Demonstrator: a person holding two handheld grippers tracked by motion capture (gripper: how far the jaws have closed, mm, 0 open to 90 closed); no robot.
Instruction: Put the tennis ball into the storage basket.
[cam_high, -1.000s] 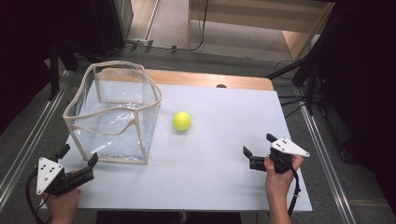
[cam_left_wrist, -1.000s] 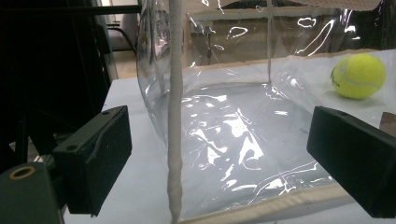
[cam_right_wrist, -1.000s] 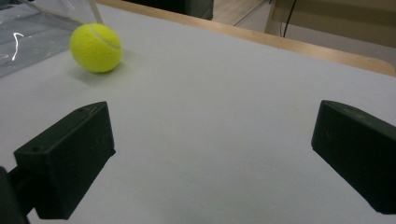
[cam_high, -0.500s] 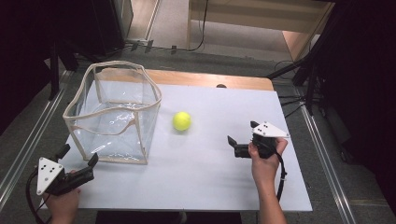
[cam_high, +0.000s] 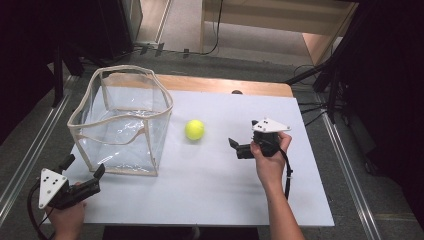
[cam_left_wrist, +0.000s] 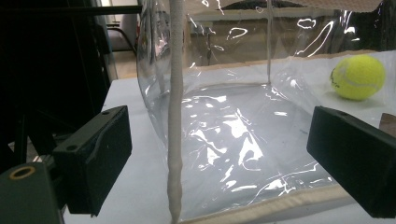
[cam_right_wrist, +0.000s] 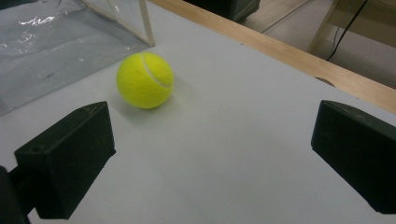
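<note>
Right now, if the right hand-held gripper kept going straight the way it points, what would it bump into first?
Probably the yellow tennis ball. The right hand-held gripper, jaws open, points across the white table toward it, though the ball sits slightly left of centre in its view, so it might only clip it.

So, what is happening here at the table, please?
A person holds a gripper in each hand at a white table. The right gripper is open and points at a yellow tennis ball lying free beside a clear plastic bag that stands open. The left gripper, also open, waits at the bag's near corner. Nothing is held.
</note>
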